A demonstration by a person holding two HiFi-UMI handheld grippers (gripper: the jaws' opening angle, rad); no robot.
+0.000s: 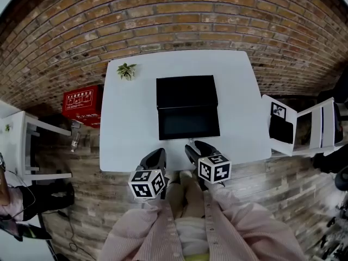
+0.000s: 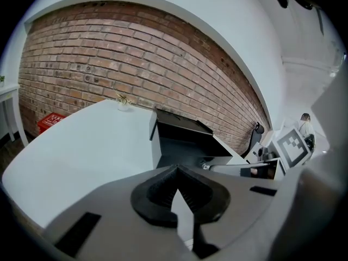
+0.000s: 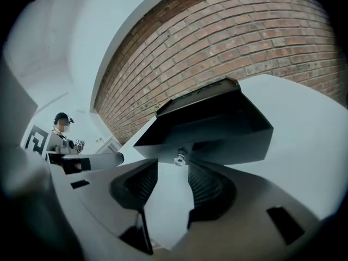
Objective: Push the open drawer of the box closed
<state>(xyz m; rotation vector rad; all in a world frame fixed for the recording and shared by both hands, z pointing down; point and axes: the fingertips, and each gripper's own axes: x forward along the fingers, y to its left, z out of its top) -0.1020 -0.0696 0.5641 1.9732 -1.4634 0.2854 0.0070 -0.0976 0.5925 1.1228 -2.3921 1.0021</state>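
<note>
Right tongs (image 3: pixel 173 168), spread and empty, face the knob (image 3: pixel 180 157) of the open drawer (image 3: pixel 228 143) on the tabletop (image 1: pixel 125 129); left tongs (image 2: pixel 175 172) are pressed together. A square, centred push should slide it straight into the box (image 1: pixel 186 90).

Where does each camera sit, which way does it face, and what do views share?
Head view: on the person's head, looking steeply down at the table and the box, drawer open; left hand-held gripper, right hand-held gripper, sleeves show.
Left gripper view: rides that gripper, facing across the table at the box; its jaws meet.
Right gripper view: rides that gripper, facing the drawer front; its jaws stand apart.
Shared: all show the box.
</note>
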